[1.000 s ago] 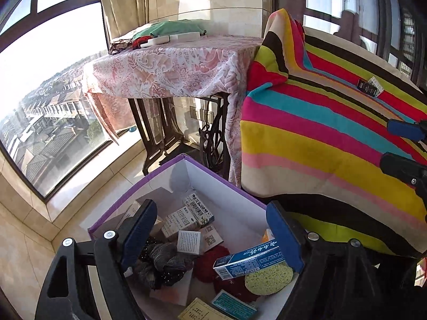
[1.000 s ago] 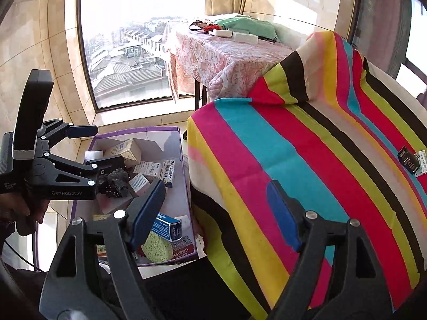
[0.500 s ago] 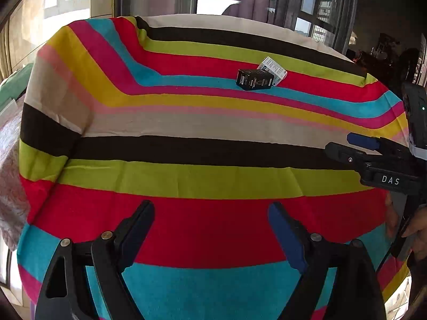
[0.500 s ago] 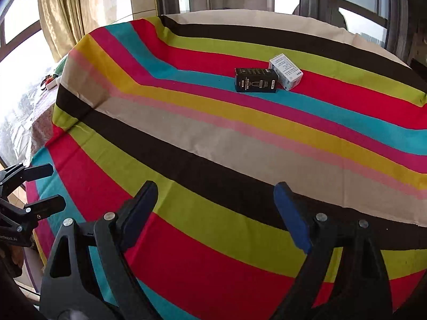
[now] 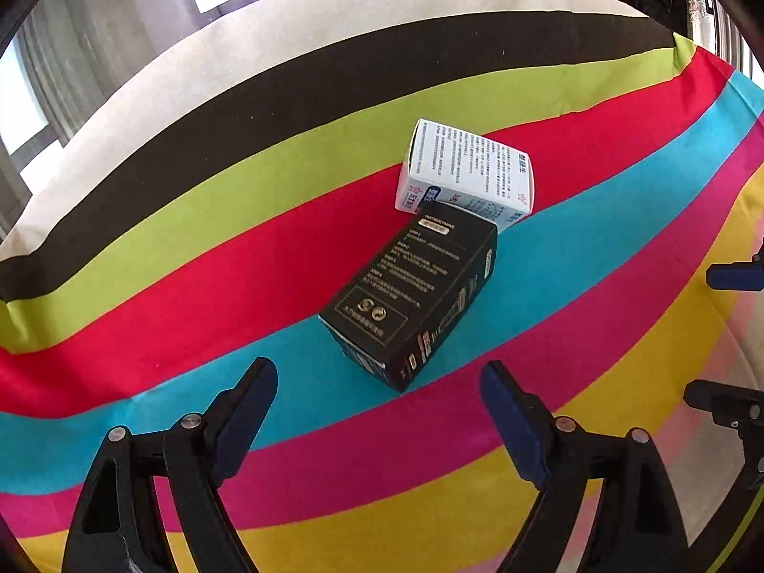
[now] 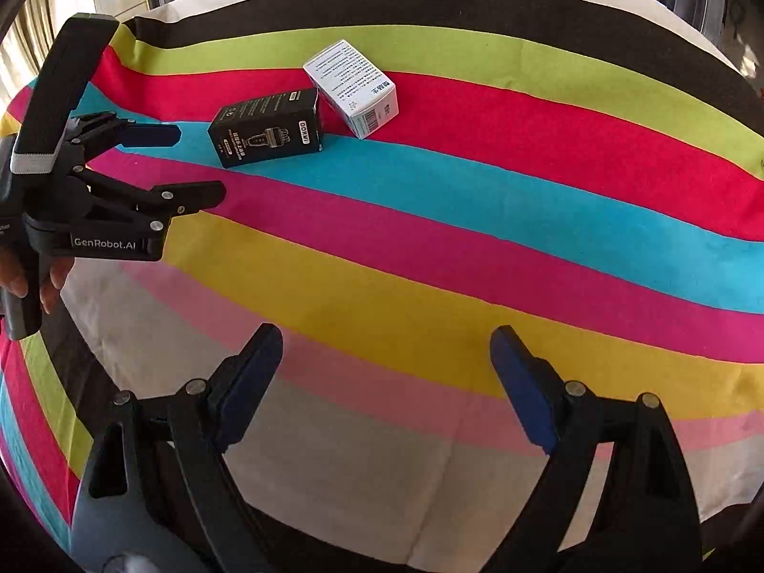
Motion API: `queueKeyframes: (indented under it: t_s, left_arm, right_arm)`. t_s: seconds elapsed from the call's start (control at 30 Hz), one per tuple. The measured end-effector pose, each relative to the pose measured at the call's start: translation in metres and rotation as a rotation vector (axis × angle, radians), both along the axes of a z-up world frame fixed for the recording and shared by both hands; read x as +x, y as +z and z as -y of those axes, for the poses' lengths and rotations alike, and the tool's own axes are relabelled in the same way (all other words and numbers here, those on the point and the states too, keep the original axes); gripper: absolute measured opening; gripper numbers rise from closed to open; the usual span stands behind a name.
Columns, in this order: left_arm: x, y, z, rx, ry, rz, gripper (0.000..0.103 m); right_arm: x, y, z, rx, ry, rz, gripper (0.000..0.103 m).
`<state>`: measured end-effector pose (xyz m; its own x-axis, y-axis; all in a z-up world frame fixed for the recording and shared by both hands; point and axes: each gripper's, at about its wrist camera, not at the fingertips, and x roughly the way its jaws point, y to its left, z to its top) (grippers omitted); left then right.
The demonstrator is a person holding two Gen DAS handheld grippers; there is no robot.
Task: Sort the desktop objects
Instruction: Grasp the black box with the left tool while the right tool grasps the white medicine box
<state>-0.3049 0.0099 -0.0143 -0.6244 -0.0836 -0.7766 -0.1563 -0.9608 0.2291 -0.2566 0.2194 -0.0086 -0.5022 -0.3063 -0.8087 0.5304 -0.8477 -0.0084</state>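
Two boxes were all we saw ahead of our left gripper [image 5: 377,396] in its own view: the black box [image 5: 410,293] lay just beyond the wide, empty jaws with the white box [image 5: 465,172] touching its far end, so we judged the step a reach, the next move calling for straddling the black box's long sides. From the right wrist, our right gripper [image 6: 387,367] also stood wide and empty, well short of both boxes, over bare striped cloth [image 6: 477,258] offering ample room, its curved edge far behind them.
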Motion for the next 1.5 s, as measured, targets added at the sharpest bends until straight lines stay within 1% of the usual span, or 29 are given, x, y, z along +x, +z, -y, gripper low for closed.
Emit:
queueKeyframes:
  t_s: [0.07,0.17,0.2,0.23,0.27,0.3,0.33,0.37,0.4,0.5,0.6,0.7,0.77,0.9,1.03,1.13,1.17,1.2,1.23,1.27,1.3,1.33,1.37,1.43,1.5]
  left_arm:
    - [-0.015,-0.001,-0.002,0.008,-0.036,0.006,0.087]
    - [-0.030,-0.006,-0.007,0.021,-0.080,0.018,0.087]
    - [-0.031,-0.006,-0.008,0.043,-0.095,0.012,0.087]
    - [-0.032,-0.007,-0.009,0.073,-0.109,0.022,0.084]
    - [-0.032,-0.008,-0.009,0.099,-0.116,0.023,0.080]
    - [-0.030,-0.007,-0.008,0.130,-0.123,0.024,0.065]
    - [-0.028,-0.007,-0.008,0.154,-0.129,0.029,0.056]
    - [-0.026,-0.007,-0.008,0.160,-0.130,0.030,0.052]
    - [-0.024,-0.006,-0.008,0.163,-0.133,0.031,0.040]
    - [-0.020,-0.005,-0.007,0.132,-0.126,0.029,0.040]
    - [-0.015,-0.004,0.000,0.132,-0.116,0.032,0.040]
    - [-0.009,-0.003,0.008,0.129,-0.108,0.032,0.040]
    - [-0.006,-0.002,0.014,0.129,-0.104,0.034,0.040]
    - [0.000,0.000,0.025,0.141,-0.097,0.037,0.040]
    - [0.004,0.001,0.036,0.167,-0.081,0.037,0.040]
    - [0.006,0.001,0.045,0.206,-0.062,0.041,0.041]
    - [0.006,0.002,0.049,0.222,-0.053,0.042,0.042]
    - [0.007,0.002,0.052,0.226,-0.041,0.038,0.046]
    - [0.007,0.001,0.054,0.217,-0.029,0.030,0.053]
    - [0.007,0.002,0.057,0.215,-0.013,0.030,0.057]
    - [0.006,0.002,0.061,0.232,-0.003,0.034,0.058]
    - [0.007,0.003,0.063,0.235,-0.001,0.033,0.057]
    - [0.009,0.003,0.063,0.227,0.000,0.032,0.056]
    - [0.014,0.005,0.062,0.233,-0.009,0.031,0.039]
    - [0.021,0.007,0.060,0.223,-0.001,0.038,0.039]
  right_arm:
    - [-0.011,-0.002,0.000,-0.006,0.002,0.010,0.090]
    - [-0.023,-0.002,0.001,0.001,0.009,-0.001,0.091]
    - [-0.027,-0.002,0.001,0.003,0.010,0.003,0.091]
    - [-0.032,-0.001,0.002,0.009,0.007,0.003,0.091]
    - [-0.036,0.000,0.002,0.017,0.002,-0.001,0.091]
    - [-0.041,0.001,0.002,0.025,-0.004,-0.007,0.091]
    - [-0.046,0.002,0.002,0.030,-0.007,-0.014,0.091]
    - [-0.051,0.004,0.003,0.031,-0.011,-0.022,0.091]
    - [-0.055,0.006,0.004,0.027,-0.013,-0.028,0.091]
    - [-0.070,0.010,0.008,0.008,-0.009,-0.027,0.091]
    - [-0.080,0.014,0.018,0.000,0.006,-0.054,0.091]
    - [-0.087,0.015,0.031,0.034,0.025,-0.101,0.091]
    - [-0.090,0.011,0.041,0.065,0.044,-0.114,0.091]
    - [-0.088,0.004,0.062,0.108,0.110,-0.133,0.091]
    - [-0.094,0.006,0.082,0.110,0.146,-0.137,0.092]
    - [-0.098,0.006,0.095,0.113,0.165,-0.134,0.092]
    - [-0.097,0.007,0.098,0.110,0.172,-0.146,0.092]
    - [-0.096,0.007,0.100,0.109,0.173,-0.156,0.092]
    - [-0.095,0.006,0.100,0.110,0.168,-0.163,0.092]
    - [-0.092,0.006,0.100,0.120,0.157,-0.176,0.085]
    - [-0.089,0.007,0.098,0.129,0.140,-0.197,0.058]
    - [-0.087,0.008,0.094,0.115,0.128,-0.198,0.048]
    - [-0.085,0.009,0.088,0.086,0.118,-0.183,0.044]
    - [-0.080,0.009,0.077,0.073,0.088,-0.169,0.044]
    - [-0.073,0.008,0.065,0.056,0.079,-0.143,0.044]
